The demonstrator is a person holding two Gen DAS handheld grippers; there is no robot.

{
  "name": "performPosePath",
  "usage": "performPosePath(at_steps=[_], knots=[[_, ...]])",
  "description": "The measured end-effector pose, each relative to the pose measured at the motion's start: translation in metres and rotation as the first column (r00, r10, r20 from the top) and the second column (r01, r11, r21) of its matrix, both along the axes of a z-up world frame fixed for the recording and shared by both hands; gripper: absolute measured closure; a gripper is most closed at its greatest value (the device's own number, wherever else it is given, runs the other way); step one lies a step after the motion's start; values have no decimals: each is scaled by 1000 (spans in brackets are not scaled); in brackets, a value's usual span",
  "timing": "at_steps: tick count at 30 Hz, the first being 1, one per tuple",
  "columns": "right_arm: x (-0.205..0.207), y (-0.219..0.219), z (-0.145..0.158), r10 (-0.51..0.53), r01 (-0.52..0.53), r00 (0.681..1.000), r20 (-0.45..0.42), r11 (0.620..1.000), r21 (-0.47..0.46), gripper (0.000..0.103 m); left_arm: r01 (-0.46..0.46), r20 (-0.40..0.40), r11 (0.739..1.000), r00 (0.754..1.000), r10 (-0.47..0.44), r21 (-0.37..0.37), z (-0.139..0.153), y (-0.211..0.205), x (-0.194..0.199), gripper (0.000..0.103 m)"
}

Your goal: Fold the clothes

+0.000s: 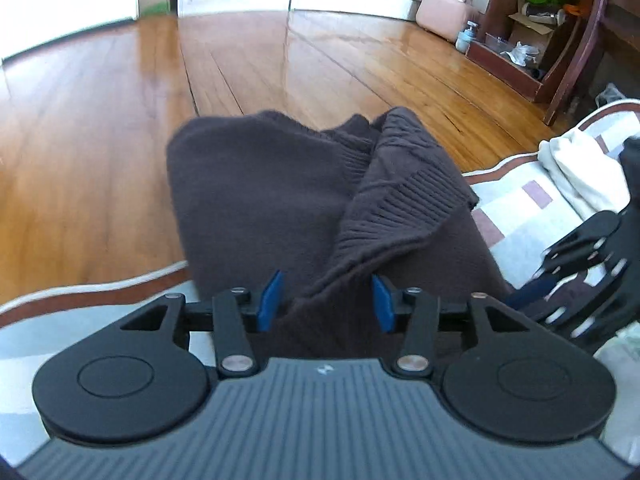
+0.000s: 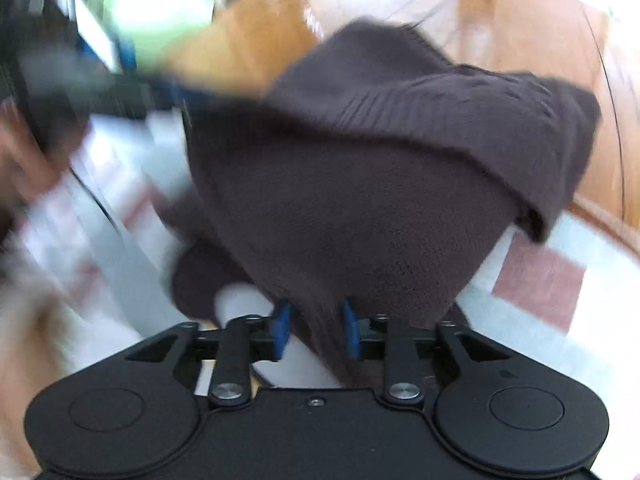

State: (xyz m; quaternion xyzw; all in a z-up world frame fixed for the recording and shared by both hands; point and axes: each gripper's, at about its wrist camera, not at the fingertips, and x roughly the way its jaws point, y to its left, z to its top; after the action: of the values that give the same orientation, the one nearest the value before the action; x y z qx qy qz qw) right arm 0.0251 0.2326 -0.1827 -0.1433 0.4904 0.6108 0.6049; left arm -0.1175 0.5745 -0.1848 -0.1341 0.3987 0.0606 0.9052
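A dark brown knit sweater lies folded in a bundle on a pale patchwork blanket, with a ribbed hem flopped over its top. My left gripper stands open at the sweater's near end. Loose cloth lies between its blue pads, unpinched. The right gripper shows at the right edge of the left wrist view, low beside the sweater. In the blurred right wrist view the right gripper is open too, with a fold of the sweater running between its parted pads.
Glossy wooden floor stretches beyond the blanket's brown-trimmed edge. A cream garment lies on the blanket at right. Far right stand a pink case, a dark wooden shelf with clutter, and a chair leg.
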Motion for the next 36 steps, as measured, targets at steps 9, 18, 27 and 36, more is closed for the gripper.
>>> performPosePath(at_steps=[9,18,27,36], knots=[[122,-47,-44,-466,619,593,-657,785,2,34,-2,22,987,1000,6,-162,-22,2,12,46],[140,-7,-78,-718,798,306,-625,551,-243,32,-87,4,975,996,90,-206,-42,2,23,65],[147,4,-36,-695,740,627,-352,673,-11,63,-125,57,965,988,141,-230,-39,-6,25,93],[140,54,4,-527,500,844,102,840,210,90,-52,80,997,995,57,-66,-32,-31,32,96]])
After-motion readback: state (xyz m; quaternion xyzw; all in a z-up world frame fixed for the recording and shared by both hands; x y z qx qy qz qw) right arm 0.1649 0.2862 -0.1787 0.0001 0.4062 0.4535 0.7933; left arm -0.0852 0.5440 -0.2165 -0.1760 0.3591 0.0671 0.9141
